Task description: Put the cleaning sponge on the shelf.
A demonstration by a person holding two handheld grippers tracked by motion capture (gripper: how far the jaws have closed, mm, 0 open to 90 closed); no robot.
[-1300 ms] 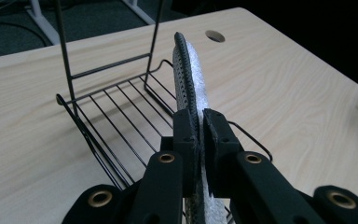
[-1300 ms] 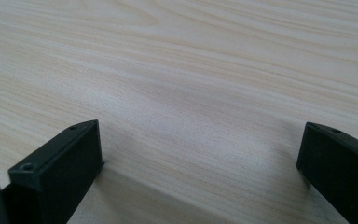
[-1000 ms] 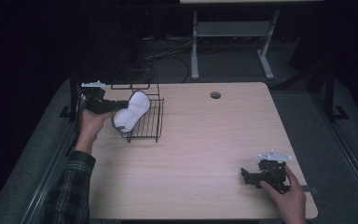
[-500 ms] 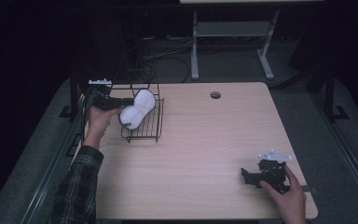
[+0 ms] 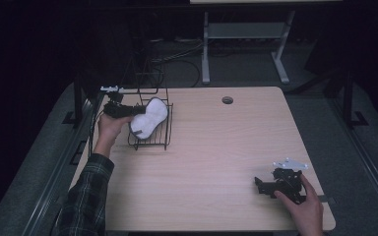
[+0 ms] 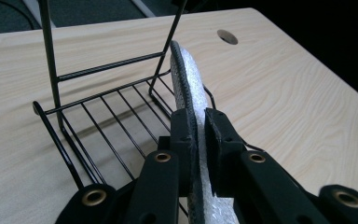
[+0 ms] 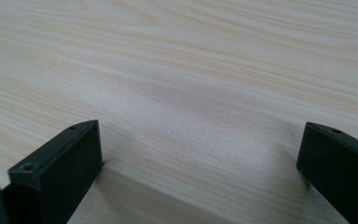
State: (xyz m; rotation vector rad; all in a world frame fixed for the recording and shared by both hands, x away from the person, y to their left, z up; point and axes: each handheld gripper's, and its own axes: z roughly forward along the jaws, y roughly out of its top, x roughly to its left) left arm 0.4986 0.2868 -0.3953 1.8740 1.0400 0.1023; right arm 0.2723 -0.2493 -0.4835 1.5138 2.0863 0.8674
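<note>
**Insole held at the wire rack, placement unfinished**

From my station I judge the job roughly halfway: I have the white insole lifted and brought to the black wire rack at the far left of the worktop, but it is not set down yet. In the high view the insole hangs over the rack's basket, tilted. In the left gripper view it stands on edge, its dark rim toward me and its tip reaching past the rack's upright wires. Whether its far end already rests on a wire I cannot tell from either angle. What is left, as I see it, is to settle it into the rack and let go.

My left gripper is clamped on the insole, the jaws nearly together with only the thin sole between them; they have just eased open a touch, though the pads press on it all the same.

My right gripper sits near the front right corner of the worktop, its jaws spread wide over bare wood, grasping nothing.
</note>
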